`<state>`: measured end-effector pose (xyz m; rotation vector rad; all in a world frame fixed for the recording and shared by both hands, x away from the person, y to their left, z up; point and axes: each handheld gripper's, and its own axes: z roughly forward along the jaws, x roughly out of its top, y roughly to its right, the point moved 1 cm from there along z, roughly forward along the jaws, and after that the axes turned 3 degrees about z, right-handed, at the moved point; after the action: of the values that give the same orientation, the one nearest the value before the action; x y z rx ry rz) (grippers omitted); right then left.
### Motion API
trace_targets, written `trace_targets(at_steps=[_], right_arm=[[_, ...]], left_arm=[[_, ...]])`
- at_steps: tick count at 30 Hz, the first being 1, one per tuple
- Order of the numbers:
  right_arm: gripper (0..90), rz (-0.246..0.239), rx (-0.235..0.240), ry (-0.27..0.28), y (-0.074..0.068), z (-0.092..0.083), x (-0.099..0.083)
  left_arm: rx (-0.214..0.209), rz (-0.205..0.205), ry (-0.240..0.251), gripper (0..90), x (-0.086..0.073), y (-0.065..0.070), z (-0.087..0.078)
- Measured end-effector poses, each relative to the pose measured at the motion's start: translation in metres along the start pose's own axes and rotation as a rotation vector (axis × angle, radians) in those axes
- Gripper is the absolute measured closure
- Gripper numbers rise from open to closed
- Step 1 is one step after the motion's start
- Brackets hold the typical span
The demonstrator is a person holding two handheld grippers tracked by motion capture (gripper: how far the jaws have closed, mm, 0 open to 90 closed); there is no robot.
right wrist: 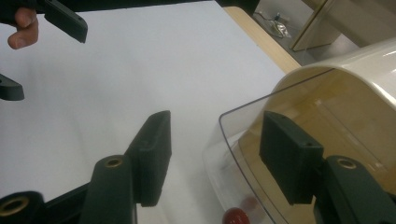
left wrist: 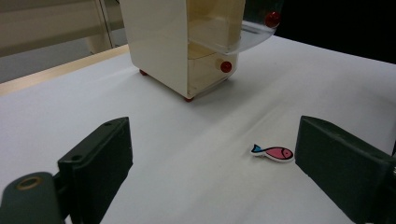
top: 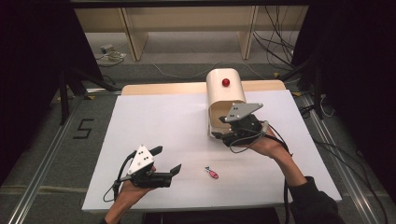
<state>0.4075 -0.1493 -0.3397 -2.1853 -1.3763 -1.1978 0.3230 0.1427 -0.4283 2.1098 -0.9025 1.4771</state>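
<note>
Here the right gripper (top: 224, 135) sits at the cream bread box (top: 225, 93), its jaws released around the clear lid's (right wrist: 243, 140) edge — not pinching it. Unsupported, that lid could swing down, or a jaw could snag its rim. The left gripper (top: 167, 161) hangs open near the table's front edge, the fish magnet (top: 211, 173) just beside it — bare white table (top: 159, 116) all round.

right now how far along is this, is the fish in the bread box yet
Not yet. Done: the bread box's clear lid looks rolled partly up. In hand: the right hand-held gripper sits at that opening, jaws apart on either side of the lid's edge, not squeezing it. Left: the fish lies on the table, in front of the open left hand-held gripper, unpicked.
</note>
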Motion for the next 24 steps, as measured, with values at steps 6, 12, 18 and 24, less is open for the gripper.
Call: trace_targets(at_steps=[6, 12, 18, 24], right_arm=[[43.5, -0.001, 0.008, 0.01, -0.002, 0.0, 0.001], [42.4, -0.003, 0.02, 0.012, -0.006, -0.002, 0.001], [41.6, -0.022, 0.036, 0.01, -0.014, -0.001, 0.001], [41.0, -0.034, 0.05, 0.004, -0.022, 0.0, 0.001]], left_arm=[[0.001, -0.001, 0.001, 11.0, 0.0, 0.0, 0.0], [0.012, -0.008, 0.005, 11.0, 0.0, -0.001, -0.001], [0.023, -0.012, 0.009, 11.0, 0.0, -0.002, -0.001], [0.034, -0.016, 0.012, 11.0, 0.0, -0.003, -0.002]])
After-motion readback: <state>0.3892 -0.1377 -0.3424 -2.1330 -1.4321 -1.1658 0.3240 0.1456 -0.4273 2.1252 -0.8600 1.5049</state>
